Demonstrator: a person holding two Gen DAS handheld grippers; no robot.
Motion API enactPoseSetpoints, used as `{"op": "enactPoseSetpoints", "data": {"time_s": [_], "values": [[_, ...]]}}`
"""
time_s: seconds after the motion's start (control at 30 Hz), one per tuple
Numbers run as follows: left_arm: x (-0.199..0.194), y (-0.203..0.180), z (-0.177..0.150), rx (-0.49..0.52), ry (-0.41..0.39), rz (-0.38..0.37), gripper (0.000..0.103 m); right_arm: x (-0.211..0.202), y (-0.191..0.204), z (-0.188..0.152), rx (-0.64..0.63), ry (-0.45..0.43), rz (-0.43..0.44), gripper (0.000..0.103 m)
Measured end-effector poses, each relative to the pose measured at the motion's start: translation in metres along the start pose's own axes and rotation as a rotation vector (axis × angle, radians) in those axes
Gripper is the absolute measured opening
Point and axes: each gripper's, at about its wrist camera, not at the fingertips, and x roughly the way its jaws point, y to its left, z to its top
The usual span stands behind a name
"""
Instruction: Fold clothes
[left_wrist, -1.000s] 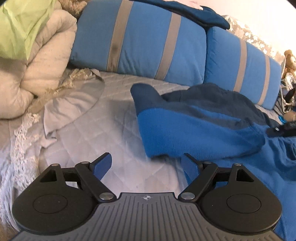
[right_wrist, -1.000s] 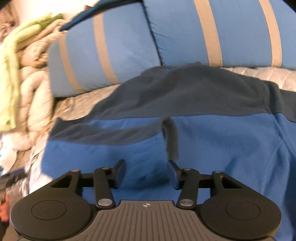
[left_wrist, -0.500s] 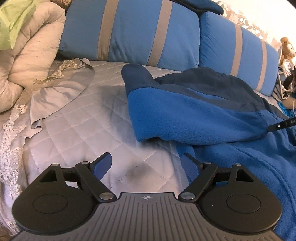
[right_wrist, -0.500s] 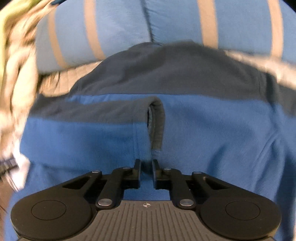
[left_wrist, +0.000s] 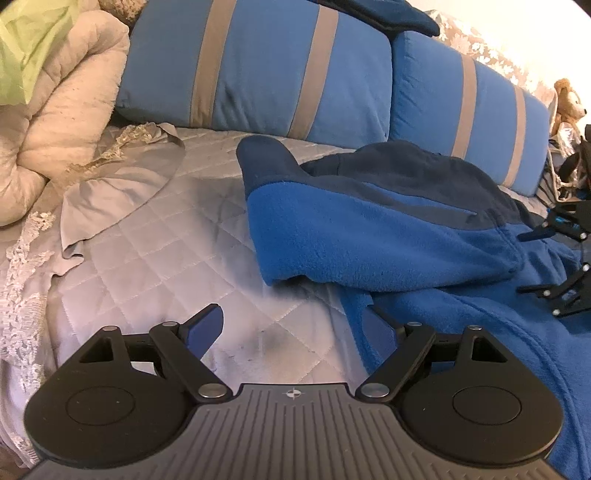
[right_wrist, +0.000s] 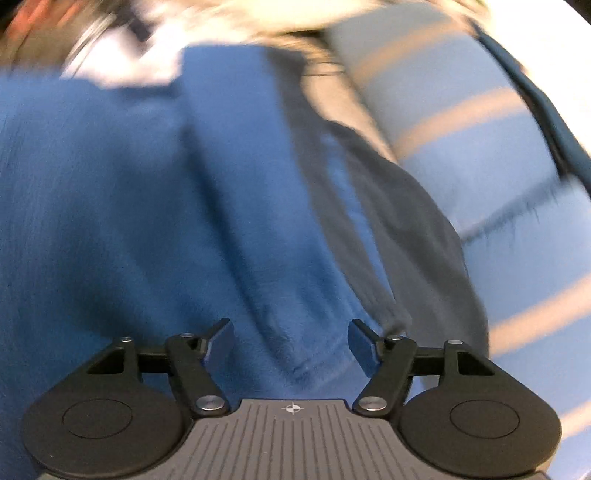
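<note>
A blue fleece jacket (left_wrist: 369, 236) with dark navy shoulders lies on the quilted bed, one sleeve folded across its body. My left gripper (left_wrist: 295, 325) is open and empty, low over the quilt at the jacket's left edge. My right gripper (right_wrist: 290, 338) is open and empty just above the blue fleece (right_wrist: 147, 221); that view is motion-blurred. The right gripper also shows in the left wrist view (left_wrist: 557, 258) at the far right, over the jacket.
Two blue cushions with grey stripes (left_wrist: 258, 70) line the back of the bed. A cream duvet (left_wrist: 55, 110) with a green cloth on it is piled at the left. A grey quilted cover (left_wrist: 155, 236) and a loose grey cloth (left_wrist: 122, 184) lie left of the jacket.
The right gripper shut on the jacket half a second ago and is now open; its view has swung sideways. The left gripper has moved slightly closer to the jacket, still open.
</note>
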Motion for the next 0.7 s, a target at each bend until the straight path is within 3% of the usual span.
{"op": "enactPoseSetpoints", "data": {"time_s": [0.07,0.17,0.27,0.37,0.5,0.7], "values": [[-0.001,0.001,-0.001,-0.003,-0.004,0.005,0.083,0.006,0.007,0.004,-0.100,0.023,-0.009,0.055],[-0.001,0.001,-0.002,-0.015,-0.006,0.013,0.083,0.016,0.013,0.006,-0.210,0.041,-0.002,0.051],[0.002,0.000,-0.003,-0.013,-0.009,0.018,0.083,0.026,0.018,0.006,-0.281,0.066,0.000,0.024],[0.007,-0.003,-0.003,0.001,-0.022,0.036,0.083,0.028,0.013,0.005,-0.292,0.101,-0.011,0.012],[0.019,-0.008,-0.002,0.016,-0.056,0.099,0.083,0.019,-0.002,0.015,-0.223,0.082,-0.044,0.010],[0.043,-0.008,0.010,-0.004,-0.096,0.116,0.083,-0.012,-0.051,0.042,-0.112,-0.001,-0.208,0.010]]}}
